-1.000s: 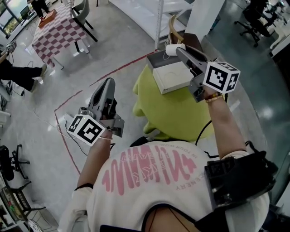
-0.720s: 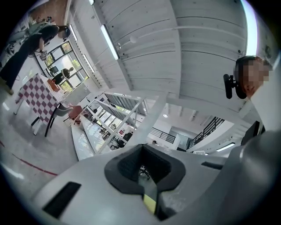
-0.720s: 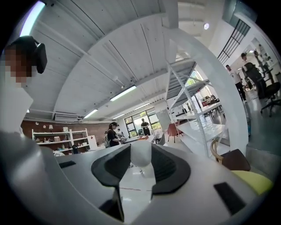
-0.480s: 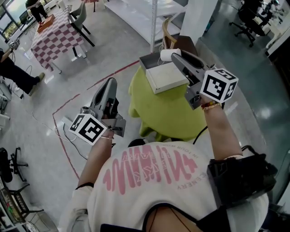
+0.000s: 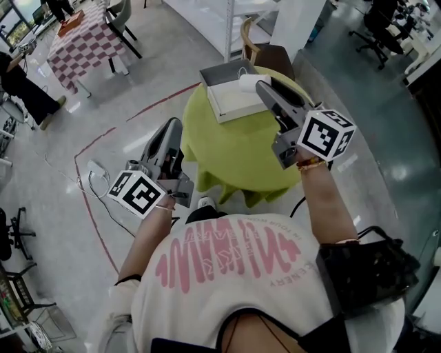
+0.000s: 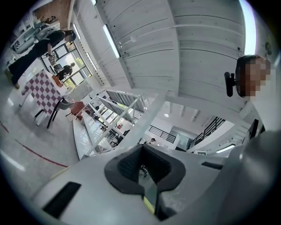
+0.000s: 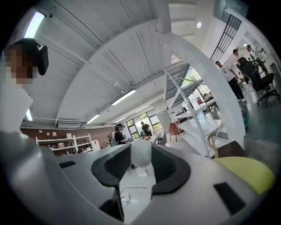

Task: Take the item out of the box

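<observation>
An open white box (image 5: 224,103) lies at the far side of a round table with a yellow-green cloth (image 5: 234,152). My right gripper (image 5: 258,85) hovers over the box's right edge, shut on a rounded white item (image 5: 247,83). In the right gripper view the white item (image 7: 141,154) stands upright between the dark pads (image 7: 171,169), with a thin cord trailing below it. My left gripper (image 5: 170,127) is over the floor left of the table, its fingers together with nothing in them. In the left gripper view only a narrow slit shows between that gripper's (image 6: 147,176) pads.
A brown chair (image 5: 265,54) and a white shelf frame (image 5: 227,21) stand behind the table. A checkered table (image 5: 83,48) and a person (image 5: 24,86) are at the far left. Red tape (image 5: 93,148) and a cable (image 5: 93,172) lie on the floor.
In the head view the table and box have slid left and up, and the left gripper is now closer to the table's edge. The white item stays in the right gripper.
</observation>
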`<state>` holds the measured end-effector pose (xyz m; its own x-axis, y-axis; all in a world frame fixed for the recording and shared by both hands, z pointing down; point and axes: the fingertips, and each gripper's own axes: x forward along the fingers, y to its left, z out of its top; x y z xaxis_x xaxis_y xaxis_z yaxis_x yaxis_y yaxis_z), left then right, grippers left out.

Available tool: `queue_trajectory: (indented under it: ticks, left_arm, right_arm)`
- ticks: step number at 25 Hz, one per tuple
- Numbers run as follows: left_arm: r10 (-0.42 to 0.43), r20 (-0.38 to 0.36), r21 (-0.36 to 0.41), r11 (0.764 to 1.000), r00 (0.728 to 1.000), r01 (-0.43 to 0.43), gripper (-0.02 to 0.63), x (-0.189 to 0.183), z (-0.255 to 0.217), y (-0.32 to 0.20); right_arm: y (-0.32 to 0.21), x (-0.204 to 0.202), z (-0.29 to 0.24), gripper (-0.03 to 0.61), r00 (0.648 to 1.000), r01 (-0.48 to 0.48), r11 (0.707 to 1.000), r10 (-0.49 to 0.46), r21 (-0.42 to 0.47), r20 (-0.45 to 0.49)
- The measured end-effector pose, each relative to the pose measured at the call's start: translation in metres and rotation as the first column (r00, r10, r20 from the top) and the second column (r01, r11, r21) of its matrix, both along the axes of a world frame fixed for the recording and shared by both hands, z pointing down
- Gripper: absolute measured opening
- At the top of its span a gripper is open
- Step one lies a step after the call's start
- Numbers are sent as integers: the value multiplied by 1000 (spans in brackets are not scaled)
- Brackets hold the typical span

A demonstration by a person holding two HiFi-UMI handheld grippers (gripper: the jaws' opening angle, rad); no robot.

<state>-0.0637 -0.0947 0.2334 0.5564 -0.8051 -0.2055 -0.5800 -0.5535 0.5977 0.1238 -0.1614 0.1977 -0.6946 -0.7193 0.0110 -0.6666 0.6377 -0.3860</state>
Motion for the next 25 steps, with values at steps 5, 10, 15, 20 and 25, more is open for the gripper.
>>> queue_trajectory:
  ticks: [5, 10, 15, 20, 25]
  left_arm:
    - [-20, 3, 0, 1000, 1000, 20, 8, 24, 11, 34]
    - [-17, 9, -3, 1000, 1000, 17, 8, 47, 8, 57]
    - [-19, 15, 4, 1000, 1000, 19, 6, 61, 10, 72]
    - [-15, 26, -9, 1000, 1000, 16, 8, 61, 12, 67]
    - [-12, 34, -29, 999, 999, 13, 8, 95, 34, 91]
  right_arm:
    - [39, 26, 11, 144, 1000, 5, 1000, -5, 6, 23]
    - [65, 48, 16, 144, 999, -2, 1000, 2, -8, 37]
    - [86, 65, 24, 144, 999, 0, 1000, 1, -10, 48]
    - [85, 71, 25, 144, 999, -9, 1000, 10, -17, 46]
    - [108, 106, 43, 144, 998, -7, 1000, 9, -26, 61]
